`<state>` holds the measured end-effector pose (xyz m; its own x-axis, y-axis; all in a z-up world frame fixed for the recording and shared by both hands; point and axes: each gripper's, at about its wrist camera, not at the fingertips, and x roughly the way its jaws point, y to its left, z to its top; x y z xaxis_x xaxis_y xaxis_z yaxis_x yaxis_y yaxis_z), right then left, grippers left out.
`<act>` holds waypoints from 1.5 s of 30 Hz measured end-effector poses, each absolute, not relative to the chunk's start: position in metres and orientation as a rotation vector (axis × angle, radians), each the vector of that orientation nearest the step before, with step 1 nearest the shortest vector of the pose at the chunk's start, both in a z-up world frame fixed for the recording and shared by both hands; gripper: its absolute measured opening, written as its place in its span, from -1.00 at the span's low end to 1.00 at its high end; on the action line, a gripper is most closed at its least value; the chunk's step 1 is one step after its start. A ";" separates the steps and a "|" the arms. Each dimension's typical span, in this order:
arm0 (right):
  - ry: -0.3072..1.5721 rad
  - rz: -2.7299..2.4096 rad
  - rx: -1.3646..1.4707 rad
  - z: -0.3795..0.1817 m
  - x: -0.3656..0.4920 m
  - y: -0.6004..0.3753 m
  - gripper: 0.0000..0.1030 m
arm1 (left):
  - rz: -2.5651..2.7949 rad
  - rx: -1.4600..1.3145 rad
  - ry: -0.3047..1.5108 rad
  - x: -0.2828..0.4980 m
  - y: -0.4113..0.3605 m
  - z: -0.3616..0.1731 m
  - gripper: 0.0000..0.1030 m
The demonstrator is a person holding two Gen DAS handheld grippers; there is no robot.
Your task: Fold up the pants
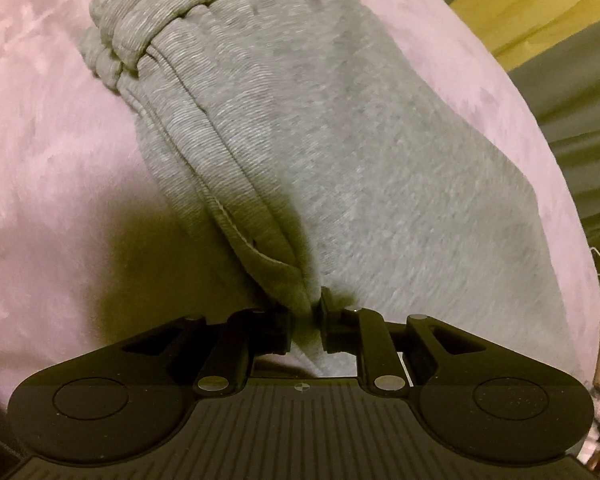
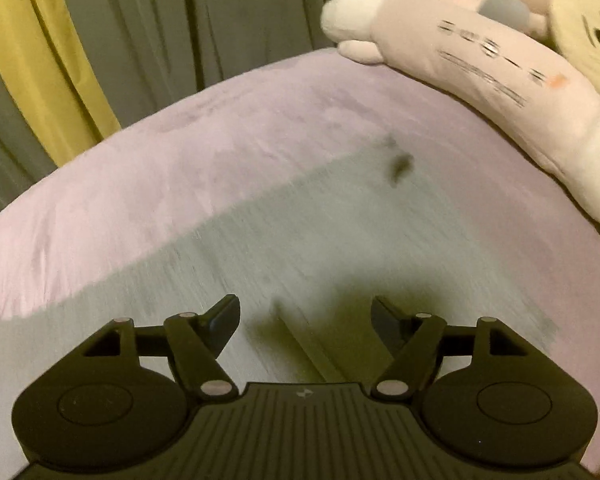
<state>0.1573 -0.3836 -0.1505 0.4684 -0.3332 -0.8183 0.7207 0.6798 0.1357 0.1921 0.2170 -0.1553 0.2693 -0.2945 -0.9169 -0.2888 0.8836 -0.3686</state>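
Grey sweatpants (image 1: 300, 140) lie folded lengthwise on a pink bed sheet (image 1: 40, 140), with the ribbed elastic band (image 1: 140, 28) bunched at the far end. My left gripper (image 1: 306, 320) is shut on a fold of the grey fabric at the near edge, and the cloth is pinched between its pads. In the right wrist view the pants (image 2: 340, 240) spread flat and blurred across the sheet (image 2: 180, 160). My right gripper (image 2: 305, 320) hangs open just above them with nothing between its fingers. A small dark mark (image 2: 400, 164) shows near the pants' far corner.
Long pink and white plush toys (image 2: 480, 68) lie along the bed's right side. Grey curtains (image 2: 160, 20) and a yellow curtain (image 2: 32, 60) hang beyond the bed's far edge. Bare sheet surrounds the pants.
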 end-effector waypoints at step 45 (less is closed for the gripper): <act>0.887 -0.775 0.850 -0.221 0.032 -0.478 -0.88 | -0.028 -0.576 1.268 0.194 0.214 -0.140 -0.77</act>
<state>0.0317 -0.4778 -0.2213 0.4199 -0.2146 -0.8818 0.8449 0.4471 0.2935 0.1939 0.2144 -0.1397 0.3173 -0.3295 -0.8892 -0.2906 0.8588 -0.4219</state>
